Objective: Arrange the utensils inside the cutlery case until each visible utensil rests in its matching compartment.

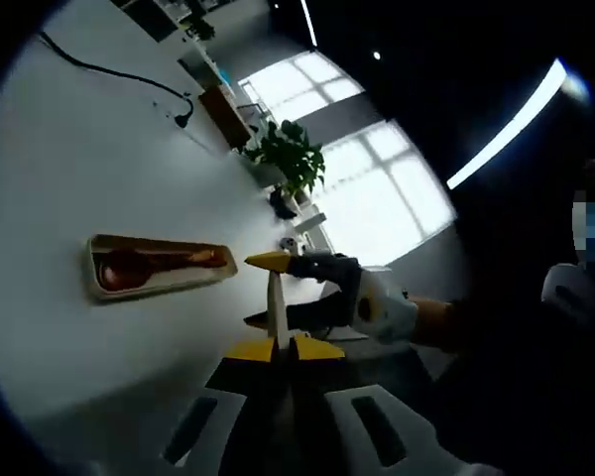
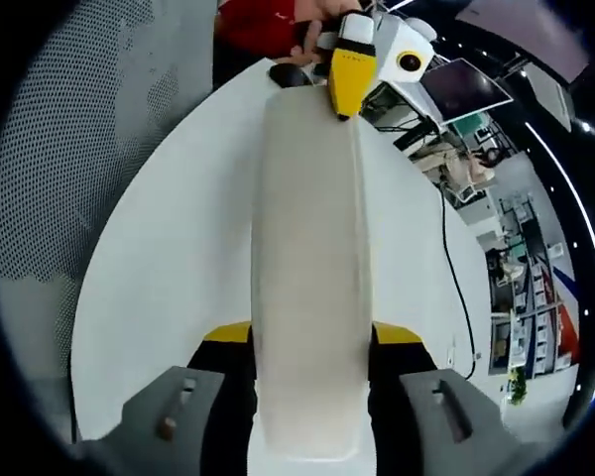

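An open, pale cutlery case (image 1: 101, 288) lies on the white table (image 1: 69, 169) at the left, with a reddish-brown wooden spoon (image 1: 149, 266) inside it. A long pale lid (image 2: 307, 248) is held above the table by both grippers, one at each end. My right gripper (image 2: 312, 337) is shut on its near end, across its width. My left gripper (image 2: 349, 74) pinches the far end. In the left gripper view the lid (image 1: 275, 307) is edge-on, with my left gripper (image 1: 276, 347) shut on it and the right gripper (image 1: 265, 290), in a gloved hand (image 1: 377, 302), clamped on the far end.
A black cable (image 1: 109, 71) runs over the far part of the table, and another stretch of cable (image 2: 456, 278) shows along its right side. A potted plant (image 1: 288, 154) stands by the windows. A grey perforated wall (image 2: 59, 149) is at the left, and a person in red (image 2: 268, 25) stands beyond the lid.
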`<state>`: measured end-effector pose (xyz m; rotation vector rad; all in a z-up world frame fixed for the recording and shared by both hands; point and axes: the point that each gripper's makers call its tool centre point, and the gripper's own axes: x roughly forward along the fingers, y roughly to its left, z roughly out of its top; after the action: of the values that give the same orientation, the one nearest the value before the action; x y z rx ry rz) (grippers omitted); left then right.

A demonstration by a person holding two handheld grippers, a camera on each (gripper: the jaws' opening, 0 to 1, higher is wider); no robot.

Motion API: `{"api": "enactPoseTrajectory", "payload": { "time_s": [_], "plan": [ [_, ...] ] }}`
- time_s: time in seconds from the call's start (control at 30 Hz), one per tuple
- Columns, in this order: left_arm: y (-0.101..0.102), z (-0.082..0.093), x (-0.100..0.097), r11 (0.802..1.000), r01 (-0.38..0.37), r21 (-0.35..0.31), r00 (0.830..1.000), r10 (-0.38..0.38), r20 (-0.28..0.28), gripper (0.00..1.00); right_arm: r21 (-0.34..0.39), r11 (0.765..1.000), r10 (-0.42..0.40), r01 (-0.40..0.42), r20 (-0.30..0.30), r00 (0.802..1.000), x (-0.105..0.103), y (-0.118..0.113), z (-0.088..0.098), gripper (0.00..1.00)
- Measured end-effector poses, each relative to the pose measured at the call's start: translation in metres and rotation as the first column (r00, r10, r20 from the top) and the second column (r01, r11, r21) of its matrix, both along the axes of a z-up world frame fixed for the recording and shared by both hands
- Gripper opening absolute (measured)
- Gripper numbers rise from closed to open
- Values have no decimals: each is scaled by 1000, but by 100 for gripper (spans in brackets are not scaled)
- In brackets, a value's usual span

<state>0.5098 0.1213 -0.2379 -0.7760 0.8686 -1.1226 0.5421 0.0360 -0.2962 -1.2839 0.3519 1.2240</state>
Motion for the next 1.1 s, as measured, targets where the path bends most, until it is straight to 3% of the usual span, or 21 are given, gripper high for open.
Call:
{"api": "enactPoseTrajectory", "payload": {
  "time_s": [0.07,0.1,0.17,0.23,0.3,0.4,0.47,0.5,0.53,0.57,0.67,0.8,0.87,0.9,0.97,1.03,1.1],
  "plan": [
    [0,0,9,1000,-19,4,1000,19,9,5,-5,1000,-14,14,-29,999,6,-1,-1,42],
    [1,0,17,999,-36,7,999,36,20,5,-6,999,-35,35,-74,997,8,-2,-4,42],
    [5,-1,37,993,-115,2,993,115,2,6,10,997,-74,76,-133,988,14,-1,-6,42],
    [12,-5,57,983,-185,7,983,185,4,7,22,995,-94,98,-153,984,22,0,-4,42],
    [14,-7,67,979,-206,3,979,206,2,8,27,992,-116,123,-191,975,30,2,-4,42],
    [18,-13,85,968,-249,26,968,248,21,8,8,988,-149,157,-277,949,37,4,-12,42],
    [22,-22,96,958,-281,54,960,281,10,8,0,982,-177,189,-349,920,40,7,-16,42],
    [22,-25,100,956,-286,60,958,286,15,8,-6,984,-168,176,-344,924,47,8,-18,42],
    [23,-28,105,952,-298,68,955,298,16,8,-17,983,-178,184,-369,912,48,8,-20,42],
    [23,-30,107,951,-301,74,953,301,14,8,-32,980,-193,198,-418,887,48,7,-25,42],
    [23,-37,116,945,-312,95,950,312,20,8,-71,976,-213,204,-473,855,51,6,-33,42],
    [21,-51,123,942,-314,122,949,315,11,8,-103,975,-221,195,-472,854,55,3,-40,42],
    [21,-60,124,940,-308,150,950,312,-5,9,-121,972,-234,201,-495,837,52,1,-45,42],
    [21,-64,124,937,-308,167,949,314,-8,10,-119,973,-230,197,-493,839,52,1,-46,42],
    [24,-72,126,927,-313,207,949,316,19,10,-130,972,-237,198,-504,831,48,2,-50,42],
    [35,-79,130,906,-331,262,943,320,85,5,-143,974,-225,177,-495,839,45,2,-54,42],
    [37,-75,127,914,-332,235,943,324,71,8,-140,975,-219,171,-505,835,43,4,-56,42]
  ]
}}
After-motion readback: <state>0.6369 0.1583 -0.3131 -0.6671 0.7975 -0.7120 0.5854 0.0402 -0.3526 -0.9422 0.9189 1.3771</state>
